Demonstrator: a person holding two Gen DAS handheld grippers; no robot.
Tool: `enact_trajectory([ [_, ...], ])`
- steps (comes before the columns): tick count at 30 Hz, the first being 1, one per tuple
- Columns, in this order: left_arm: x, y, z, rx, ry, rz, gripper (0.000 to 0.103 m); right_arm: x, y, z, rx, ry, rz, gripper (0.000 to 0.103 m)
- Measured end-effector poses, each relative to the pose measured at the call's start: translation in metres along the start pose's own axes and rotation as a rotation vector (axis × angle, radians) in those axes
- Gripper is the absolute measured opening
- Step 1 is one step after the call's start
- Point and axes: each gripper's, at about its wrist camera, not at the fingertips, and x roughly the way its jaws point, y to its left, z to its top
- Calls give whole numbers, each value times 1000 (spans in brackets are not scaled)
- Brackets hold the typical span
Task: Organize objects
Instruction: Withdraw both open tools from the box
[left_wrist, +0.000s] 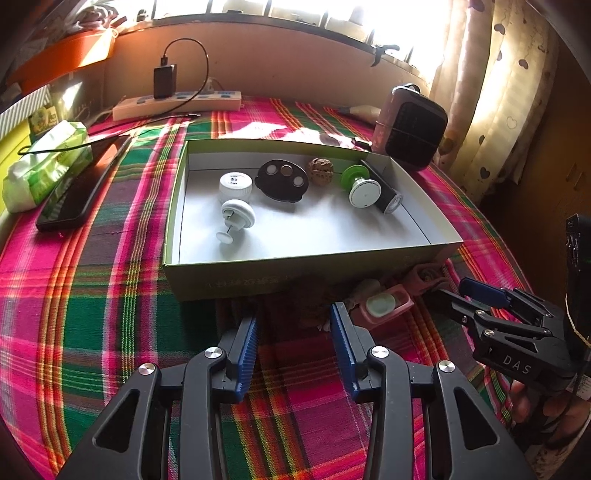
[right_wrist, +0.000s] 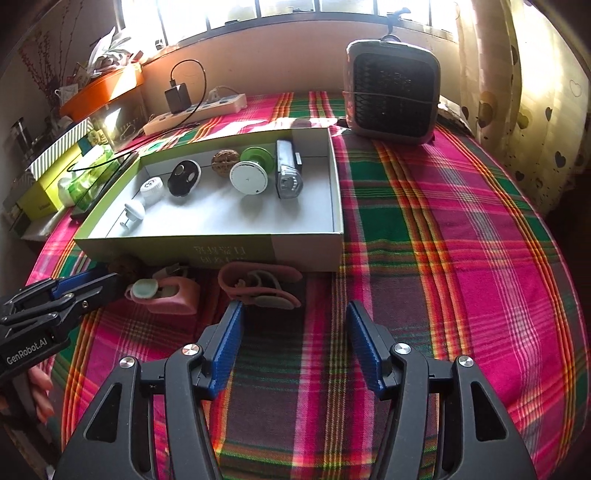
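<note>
Blue ribbed pads fill the bottom of both wrist views. Our left gripper (left_wrist: 293, 328) has its jaws spread wide with nothing between them, hovering over the plaid tablecloth (left_wrist: 92, 302) just short of the box's near wall. Our right gripper (right_wrist: 295, 332) is likewise wide open and empty; in the left wrist view it shows at the lower right, tilted toward the middle.

Just beyond the pads, on the cloth against the near wall of the box, we see a pink case (right_wrist: 166, 293) with a pale round disc on it, and beside it, toward the centre of the right wrist view, a pink strap-like object (right_wrist: 258, 284) that we cannot identify more closely. A brown lump lies in shadow at the box's lower left corner in that view; we cannot tell what it is.

In the middle of both frames sits the shallow open cardboard box (left_wrist: 236, 280), green outside and white inside. It holds a white suction hook (left_wrist: 236, 216), a white bottle cap (left_wrist: 235, 186), a black oval disc (left_wrist: 282, 180) with three round insets, a walnut (left_wrist: 320, 170), a green-and-white spool-shaped knob (left_wrist: 360, 186) and a bike light (right_wrist: 288, 170) along the right wall.

At the upper right stands a small fan heater (right_wrist: 393, 90). At the upper left we see a power strip (left_wrist: 177, 105) with a black charger plugged in, a dark phone (left_wrist: 81, 184) and a green tissue pack (left_wrist: 44, 162).
</note>
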Motion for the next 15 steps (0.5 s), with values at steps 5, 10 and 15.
enact_trajectory([
  [5,1,1,1,-5,0,-9,37,-9,1,0,28,-30,29,57],
  [10,3,2,1,-8,1,-14,37,-8,21,9,9,-66,54,57],
  [15,3,3,1,-14,0,-22,37,2,30,13,10,-47,18,57],
])
